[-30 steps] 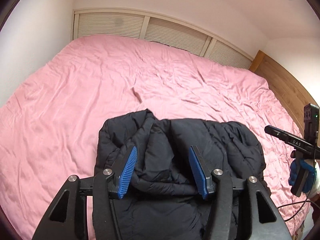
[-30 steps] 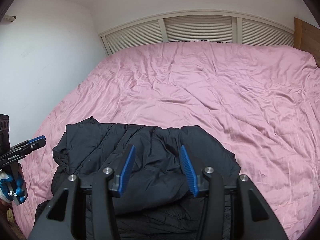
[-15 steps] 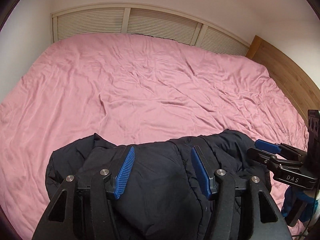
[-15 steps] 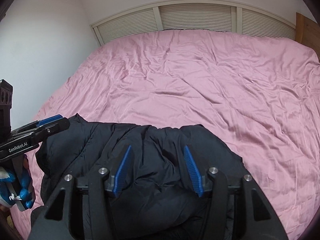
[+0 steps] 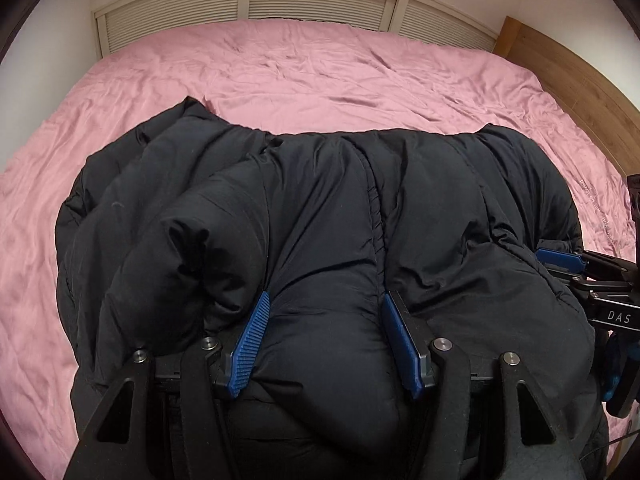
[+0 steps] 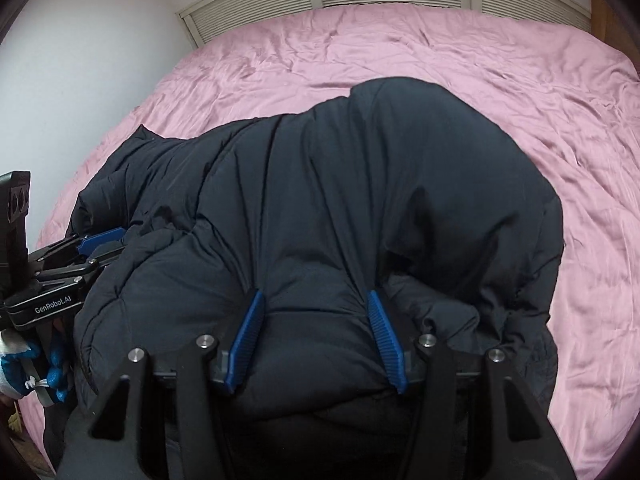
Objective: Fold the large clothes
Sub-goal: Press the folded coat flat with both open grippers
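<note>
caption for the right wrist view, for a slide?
Right claw pressed wide into black puffer jacket on pink bedsheet; left claw at jacket's side.
</note>
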